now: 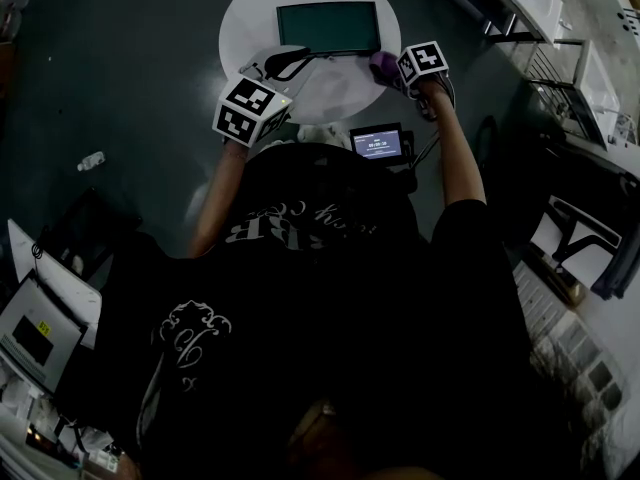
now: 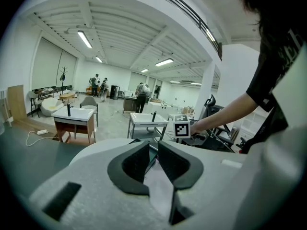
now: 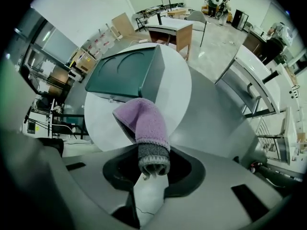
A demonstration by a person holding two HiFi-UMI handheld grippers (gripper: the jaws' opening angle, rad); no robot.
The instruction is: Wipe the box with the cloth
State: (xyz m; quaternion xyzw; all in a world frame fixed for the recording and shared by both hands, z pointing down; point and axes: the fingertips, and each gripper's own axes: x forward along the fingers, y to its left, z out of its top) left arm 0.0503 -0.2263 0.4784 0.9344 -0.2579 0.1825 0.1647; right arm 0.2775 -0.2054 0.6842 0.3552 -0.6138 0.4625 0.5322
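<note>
Clamping the cloth in your right hand-held gripper, you hover near the box; your left hand-held gripper sits apart, empty; all the wiping looks still to do.

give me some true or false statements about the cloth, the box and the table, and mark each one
1. The purple cloth is clamped in the right gripper. True.
2. The box is bright red. False: it is dark green.
3. The box stands on a round white table. True.
4. The cloth is spread flat over the top of the box. False: it is bunched in the gripper by the box's near right corner, and the top of the box is uncovered.
5. Several boxes are stacked on the table. False: only the one box is there.
</note>
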